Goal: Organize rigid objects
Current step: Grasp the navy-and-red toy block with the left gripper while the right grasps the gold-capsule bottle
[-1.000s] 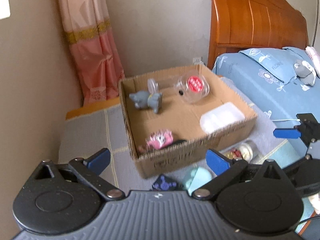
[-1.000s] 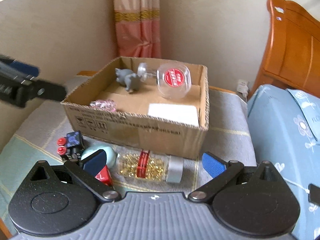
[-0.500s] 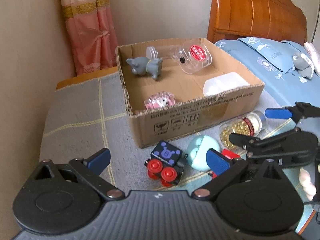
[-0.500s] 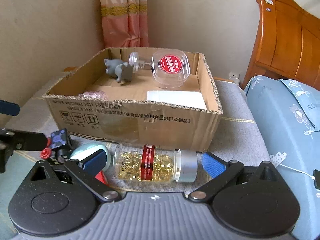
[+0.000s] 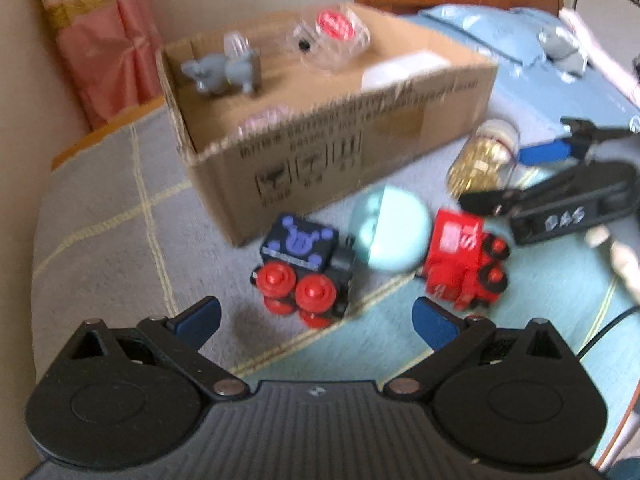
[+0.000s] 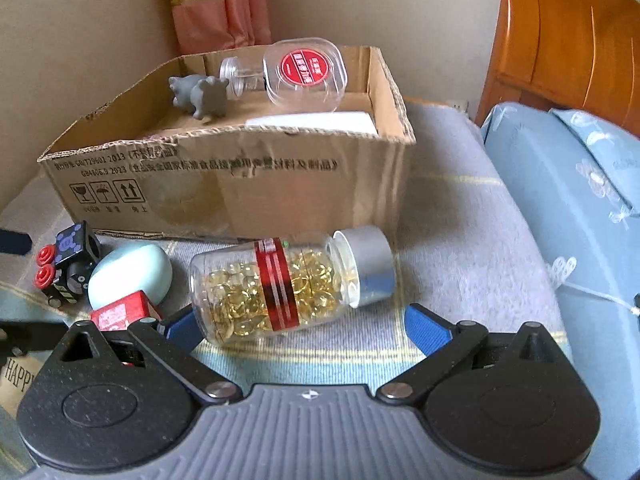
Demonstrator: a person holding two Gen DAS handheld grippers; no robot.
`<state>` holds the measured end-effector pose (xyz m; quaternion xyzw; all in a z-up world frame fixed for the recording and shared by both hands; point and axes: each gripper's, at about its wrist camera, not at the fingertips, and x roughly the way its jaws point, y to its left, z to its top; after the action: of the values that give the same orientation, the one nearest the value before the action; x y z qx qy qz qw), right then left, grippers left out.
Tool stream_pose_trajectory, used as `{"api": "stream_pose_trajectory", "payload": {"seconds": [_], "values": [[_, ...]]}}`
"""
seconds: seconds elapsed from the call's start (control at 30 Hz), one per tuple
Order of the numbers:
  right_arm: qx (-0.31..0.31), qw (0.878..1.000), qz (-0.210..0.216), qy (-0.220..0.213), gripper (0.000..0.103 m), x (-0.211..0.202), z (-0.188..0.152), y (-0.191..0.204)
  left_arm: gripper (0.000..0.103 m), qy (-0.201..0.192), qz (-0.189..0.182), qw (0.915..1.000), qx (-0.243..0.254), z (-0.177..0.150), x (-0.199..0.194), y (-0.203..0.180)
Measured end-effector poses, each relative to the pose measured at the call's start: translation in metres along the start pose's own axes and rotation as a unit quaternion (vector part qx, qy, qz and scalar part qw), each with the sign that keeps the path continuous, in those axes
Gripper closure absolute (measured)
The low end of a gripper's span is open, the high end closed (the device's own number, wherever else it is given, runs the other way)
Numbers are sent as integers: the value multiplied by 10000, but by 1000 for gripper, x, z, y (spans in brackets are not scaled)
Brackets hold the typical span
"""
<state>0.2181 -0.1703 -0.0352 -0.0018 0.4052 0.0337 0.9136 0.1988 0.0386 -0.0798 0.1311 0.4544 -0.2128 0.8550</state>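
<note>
Right gripper [image 6: 296, 326]: fingers apart, bottle [image 6: 280, 284] at 12 o'clock; should straddle its body squarely.
Left gripper [image 5: 316, 314]: fingers apart, empty.

"GB4806.9 2023" on cardboard box [image 6: 224, 184] — "HAPPY" on card [image 6: 16, 374]

Box [image 6: 224, 188] – matt corrugated cardboard, torn rough rim. Bottle [image 6: 280, 284] – clear glossy plastic, dull silver cap. Egg [image 6: 128, 276] looks smooth, matt. Blanket [image 6: 460, 240] is woven cloth; headboard [image 6: 560, 40] glossy varnished wood.
</note>
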Motion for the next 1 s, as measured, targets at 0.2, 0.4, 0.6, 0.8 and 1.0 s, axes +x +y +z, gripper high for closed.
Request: {"api": "stream_pose_trajectory", "payload": {"seconds": [0.2,0.4,0.6,0.8,1.0], "values": [[-57,10000,58,-1,0,0,1,-2,1,-125,-288,9995,83,-2,6,13],[-83,9999,86,-31,0,-1,0,-4,5,-225,-463,9979,390,1,7,15],[-126,9998,116,-25,0,1,1,-4,28,-374,-596,9959,576,9,7,13],[-186,9998,106,-5,0,2,3,-2,44,-397,-589,9957,593,14,8,14],[-169,9998,51,-69,0,2,7,0,48,-382,-582,9960,563,14,9,17]]}}
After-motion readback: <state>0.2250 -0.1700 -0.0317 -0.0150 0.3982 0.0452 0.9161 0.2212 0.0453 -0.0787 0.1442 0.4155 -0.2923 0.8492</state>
